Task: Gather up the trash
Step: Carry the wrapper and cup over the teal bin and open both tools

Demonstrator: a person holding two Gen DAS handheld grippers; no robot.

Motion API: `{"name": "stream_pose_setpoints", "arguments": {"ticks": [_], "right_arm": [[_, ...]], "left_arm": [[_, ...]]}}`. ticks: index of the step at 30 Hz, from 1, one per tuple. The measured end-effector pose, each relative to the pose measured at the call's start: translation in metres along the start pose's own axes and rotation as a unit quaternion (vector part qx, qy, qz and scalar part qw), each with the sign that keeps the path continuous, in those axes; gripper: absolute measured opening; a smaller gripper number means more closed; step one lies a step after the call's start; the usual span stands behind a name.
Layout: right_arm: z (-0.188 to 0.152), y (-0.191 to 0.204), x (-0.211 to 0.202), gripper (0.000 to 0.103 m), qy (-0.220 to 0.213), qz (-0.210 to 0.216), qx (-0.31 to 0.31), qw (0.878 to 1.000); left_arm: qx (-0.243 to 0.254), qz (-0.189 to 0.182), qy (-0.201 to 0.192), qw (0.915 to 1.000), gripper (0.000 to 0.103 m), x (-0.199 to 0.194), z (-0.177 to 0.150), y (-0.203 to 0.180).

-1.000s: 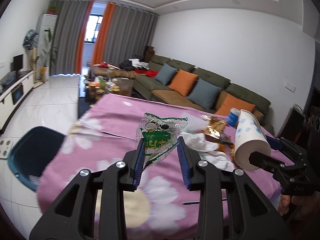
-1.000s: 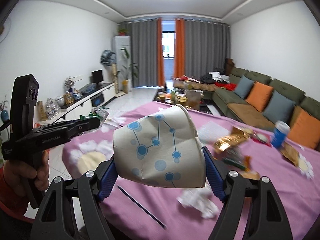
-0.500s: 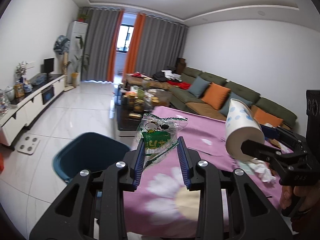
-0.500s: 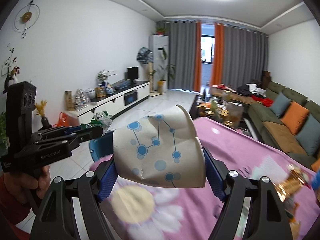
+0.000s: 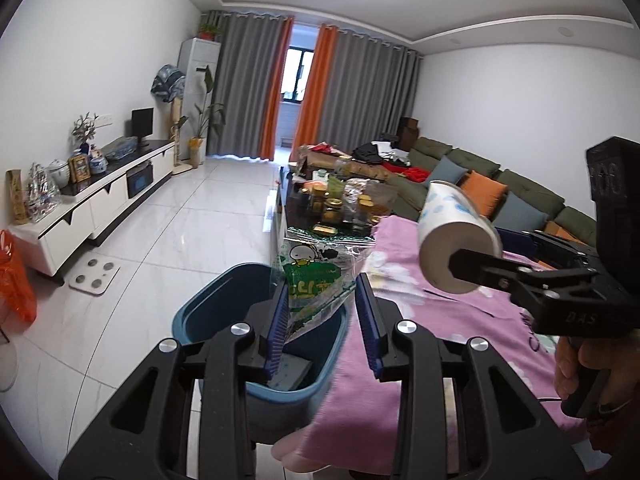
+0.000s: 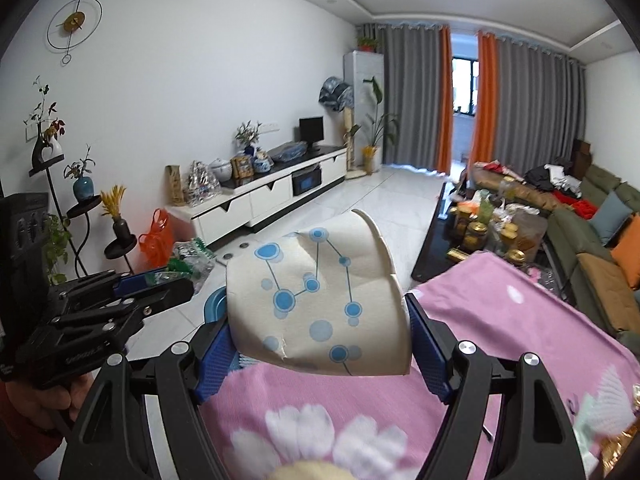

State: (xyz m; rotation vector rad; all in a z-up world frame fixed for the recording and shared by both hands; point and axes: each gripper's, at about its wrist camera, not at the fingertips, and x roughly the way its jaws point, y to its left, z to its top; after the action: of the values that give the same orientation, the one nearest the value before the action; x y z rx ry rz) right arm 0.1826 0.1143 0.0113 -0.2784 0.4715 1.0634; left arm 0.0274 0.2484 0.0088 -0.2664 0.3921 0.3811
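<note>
My left gripper [image 5: 322, 298] is shut on a clear and green snack wrapper [image 5: 316, 276] with a cartoon face, held above the blue trash bin [image 5: 208, 320] on the floor by the table's corner. Something flat and grey lies inside the bin. My right gripper [image 6: 320, 320] is shut on a crumpled white paper cup [image 6: 316, 300] with blue dots, over the pink flowered tablecloth [image 6: 480, 320]. In the left wrist view the paper cup [image 5: 452, 232] and right gripper [image 5: 496, 256] hang to the right. In the right wrist view the left gripper [image 6: 160, 280] and wrapper [image 6: 188, 256] show at left, with the bin's rim [image 6: 216, 300] behind the cup.
A dark coffee table [image 5: 340, 200] crowded with jars stands beyond the tablecloth [image 5: 440, 340]. A green sofa [image 5: 500, 188] runs along the right wall. A white TV cabinet [image 5: 100, 200], a bathroom scale [image 5: 94, 276] and an orange bag [image 5: 16, 280] sit at left on the tiled floor.
Both grippers have swung left from over the littered table toward its corner. The blue bin has come under the left gripper. Both grips are unchanged.
</note>
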Motion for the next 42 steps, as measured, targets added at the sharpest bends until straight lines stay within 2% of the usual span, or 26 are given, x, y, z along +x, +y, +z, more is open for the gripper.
{"name": "stream_pose_setpoints", "arguments": {"ticks": [7, 14, 20, 28, 31, 32, 33, 35, 36, 42], "right_arm": [[0.013, 0.005, 0.065, 0.075, 0.054, 0.035, 0.007, 0.998], [0.018, 0.014, 0.123, 0.075, 0.107, 0.051, 0.008, 0.993], [0.013, 0.017, 0.157, 0.075, 0.158, 0.058, 0.005, 0.986], [0.007, 0.018, 0.182, 0.077, 0.188, 0.053, 0.016, 0.981], [0.007, 0.014, 0.184, 0.080, 0.185, 0.049, 0.026, 0.981], [0.007, 0.013, 0.181, 0.081, 0.181, 0.047, 0.029, 0.982], [0.007, 0.011, 0.180, 0.081, 0.179, 0.046, 0.032, 0.982], [0.008, 0.006, 0.173, 0.081, 0.172, 0.046, 0.041, 0.983], [0.009, 0.003, 0.171, 0.081, 0.169, 0.046, 0.044, 0.983], [0.014, -0.004, 0.139, 0.084, 0.130, 0.049, 0.061, 0.988]], "left_arm": [[-0.006, 0.027, 0.024, 0.9993, 0.033, 0.023, 0.000, 0.032], [-0.007, 0.054, 0.067, 0.9963, 0.033, 0.091, -0.006, 0.040], [-0.016, 0.066, 0.099, 0.9927, 0.034, 0.144, -0.019, 0.051], [-0.024, 0.079, 0.139, 0.9868, 0.038, 0.209, -0.036, 0.080], [-0.024, 0.086, 0.143, 0.9857, 0.053, 0.224, -0.039, 0.088], [-0.024, 0.089, 0.144, 0.9853, 0.065, 0.227, -0.039, 0.088], [-0.026, 0.090, 0.143, 0.9852, 0.073, 0.231, -0.039, 0.090], [-0.023, 0.091, 0.144, 0.9851, 0.074, 0.231, -0.041, 0.092], [-0.020, 0.094, 0.139, 0.9856, 0.080, 0.230, -0.039, 0.091], [-0.025, 0.107, 0.099, 0.9890, 0.096, 0.186, -0.033, 0.083]]}}
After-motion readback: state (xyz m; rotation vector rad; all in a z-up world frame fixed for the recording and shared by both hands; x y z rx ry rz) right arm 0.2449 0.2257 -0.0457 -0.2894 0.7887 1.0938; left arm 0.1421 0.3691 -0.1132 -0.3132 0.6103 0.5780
